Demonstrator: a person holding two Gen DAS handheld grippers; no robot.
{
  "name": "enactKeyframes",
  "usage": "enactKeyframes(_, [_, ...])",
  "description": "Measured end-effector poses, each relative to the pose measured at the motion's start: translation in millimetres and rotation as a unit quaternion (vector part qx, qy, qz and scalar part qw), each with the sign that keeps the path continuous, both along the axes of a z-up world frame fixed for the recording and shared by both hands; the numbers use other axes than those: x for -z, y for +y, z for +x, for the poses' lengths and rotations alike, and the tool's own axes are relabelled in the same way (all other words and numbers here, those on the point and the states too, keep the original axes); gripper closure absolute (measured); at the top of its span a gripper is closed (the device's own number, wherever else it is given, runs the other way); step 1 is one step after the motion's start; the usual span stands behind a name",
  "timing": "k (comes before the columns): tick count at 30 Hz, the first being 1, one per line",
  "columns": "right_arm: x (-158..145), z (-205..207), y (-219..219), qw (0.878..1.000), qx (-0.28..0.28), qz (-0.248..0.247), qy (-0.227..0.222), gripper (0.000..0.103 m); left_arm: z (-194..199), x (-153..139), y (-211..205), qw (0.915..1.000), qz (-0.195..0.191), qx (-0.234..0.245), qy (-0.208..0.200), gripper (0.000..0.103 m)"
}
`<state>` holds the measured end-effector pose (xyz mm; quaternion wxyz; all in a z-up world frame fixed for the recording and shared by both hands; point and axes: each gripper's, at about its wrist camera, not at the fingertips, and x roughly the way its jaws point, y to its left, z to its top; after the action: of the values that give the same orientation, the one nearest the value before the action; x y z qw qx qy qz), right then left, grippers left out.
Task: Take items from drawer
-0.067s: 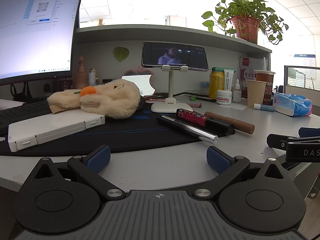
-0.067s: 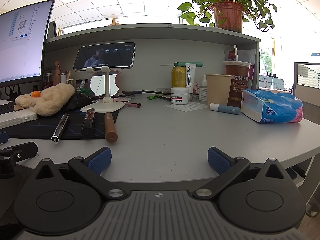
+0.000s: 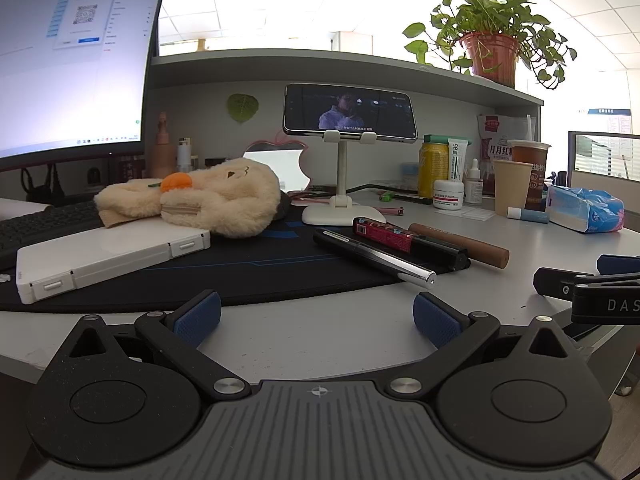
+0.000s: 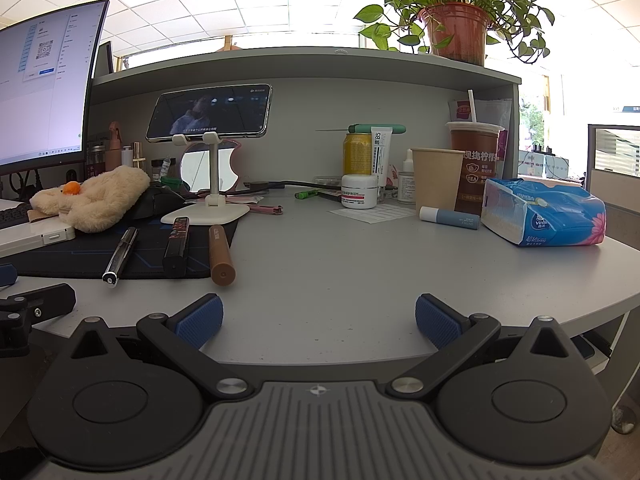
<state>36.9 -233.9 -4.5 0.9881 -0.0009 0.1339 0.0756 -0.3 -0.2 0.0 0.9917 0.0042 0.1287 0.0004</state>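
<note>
The left gripper [image 3: 317, 318] hovers at the front edge of the grey desk [image 3: 320, 328] with its jaws spread wide and nothing between the blue pads [image 3: 198, 316]; it touches nothing. The right gripper [image 4: 319, 318] is likewise released, its jaws fully apart over bare desk, empty. Each shows at the edge of the other's view, cut off by the frame.

No drawer shows in either view, so its place cannot be told. On the black desk mat [image 3: 240, 268] lie a silver-tipped black pen [image 3: 376, 254], a red-and-black tube [image 3: 408, 240] and a brown tube [image 3: 460, 244], side by side. A plush pencil case [image 3: 208, 204] rests partly on a white case [image 3: 108, 256]. The monitor [image 3: 72, 60] is cropped at the left, and the small print on the bottles behind is unreadable.
</note>
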Motion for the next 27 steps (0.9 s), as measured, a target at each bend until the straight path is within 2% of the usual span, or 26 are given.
enactKeyframes(27, [-1.0,0.8,-3.2,1.0,-0.004,0.001,0.008,0.0,-3.9,-6.6,-4.0,0.9998,-0.003,0.019,0.005,0.0])
